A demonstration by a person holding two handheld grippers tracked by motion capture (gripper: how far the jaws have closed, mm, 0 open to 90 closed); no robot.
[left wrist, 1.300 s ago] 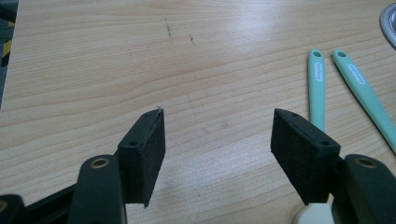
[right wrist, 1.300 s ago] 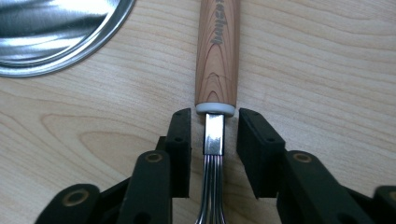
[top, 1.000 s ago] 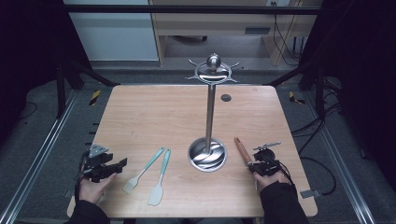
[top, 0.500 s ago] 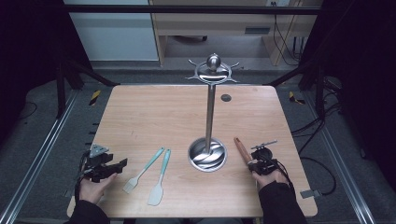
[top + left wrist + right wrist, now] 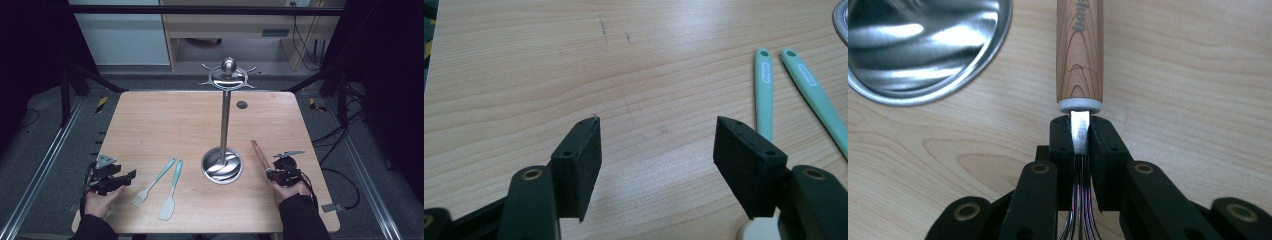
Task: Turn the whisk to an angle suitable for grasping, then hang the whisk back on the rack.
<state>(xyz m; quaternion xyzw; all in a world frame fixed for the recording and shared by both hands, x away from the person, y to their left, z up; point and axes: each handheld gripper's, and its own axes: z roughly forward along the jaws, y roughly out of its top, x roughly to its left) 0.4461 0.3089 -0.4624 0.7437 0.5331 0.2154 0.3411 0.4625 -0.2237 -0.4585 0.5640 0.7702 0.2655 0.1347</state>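
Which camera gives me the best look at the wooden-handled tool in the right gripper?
The right gripper view: the wooden-handled tool runs up the middle, its metal neck clamped between the right gripper pads. The high view shows it small, lying beside the stand's base.

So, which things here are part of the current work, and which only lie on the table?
In use:
- right gripper, shut on the wooden-handled whisk
- steel hanging stand, likely

Lying about:
- two mint utensils
- left gripper, open, idle
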